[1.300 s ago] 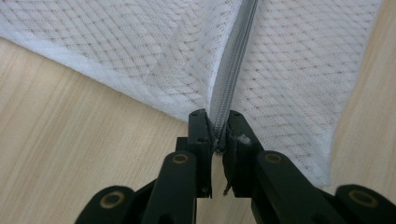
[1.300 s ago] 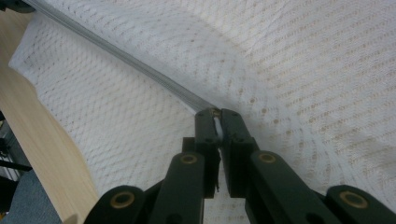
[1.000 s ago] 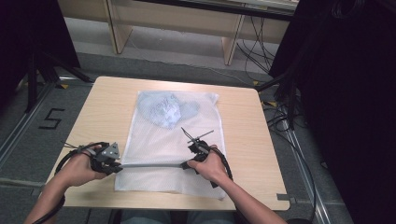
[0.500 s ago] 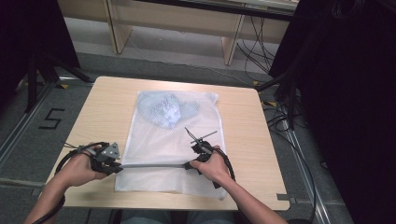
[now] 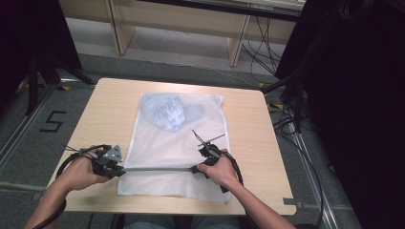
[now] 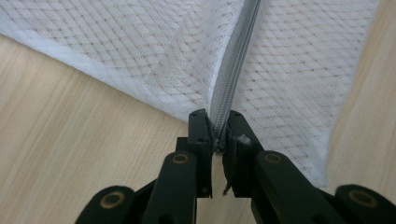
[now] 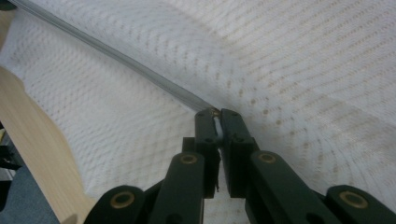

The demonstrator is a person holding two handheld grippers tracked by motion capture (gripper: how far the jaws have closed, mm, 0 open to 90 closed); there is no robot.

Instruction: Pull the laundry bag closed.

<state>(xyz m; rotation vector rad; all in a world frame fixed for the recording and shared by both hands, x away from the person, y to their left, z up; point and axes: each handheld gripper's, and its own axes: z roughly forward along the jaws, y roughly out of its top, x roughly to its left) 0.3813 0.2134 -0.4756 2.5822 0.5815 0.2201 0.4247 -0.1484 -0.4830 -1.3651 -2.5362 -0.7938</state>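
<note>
A white mesh laundry bag (image 5: 177, 143) lies flat on the wooden table (image 5: 107, 112), with a light blue garment (image 5: 169, 112) bunched inside its far end. A grey zipper (image 5: 157, 168) runs across the bag's near part between my two grippers. My left gripper (image 5: 120, 171) is shut on the zipper's left end at the bag's edge; in the left gripper view its jaws (image 6: 219, 126) pinch the zipper tape (image 6: 236, 60). My right gripper (image 5: 193, 169) is shut on the zipper pull (image 7: 217, 125), with the closed zipper (image 7: 116, 53) stretching away to the upper left.
The bag covers the table's middle; bare wood lies on both sides of it. The near table edge is just behind my hands. Cables (image 5: 291, 119) trail on the floor at the right. A floor mark "5" (image 5: 52, 121) and a black stand (image 5: 40, 71) are at the left.
My right hand has edged slightly to the right, still gripping the zipper pull. The left hand and the bag have stayed put.
</note>
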